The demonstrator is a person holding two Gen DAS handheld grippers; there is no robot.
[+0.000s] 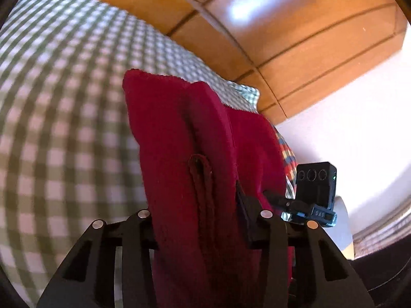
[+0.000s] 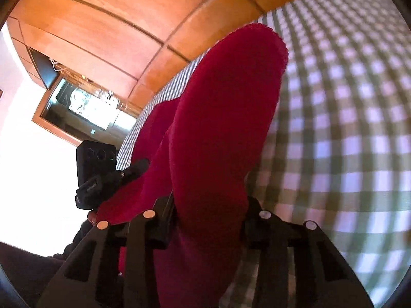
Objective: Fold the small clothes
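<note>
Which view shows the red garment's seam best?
Left wrist: the red garment faces the lens, its stitched seam running down the middle. Right wrist shows only a smooth, bunched fold of it, no seam visible.

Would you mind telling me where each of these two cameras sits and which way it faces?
Left wrist: sits on the left gripper, looking along its fingers at the red garment it clamps, the checked cloth and wooden panelling behind; the right gripper's camera shows at right.
Right wrist: sits on the right gripper, facing the same red garment over the checked cloth; the left gripper's camera shows at left.
Shared: garment, cloth, panelling, and each other's rig.
</note>
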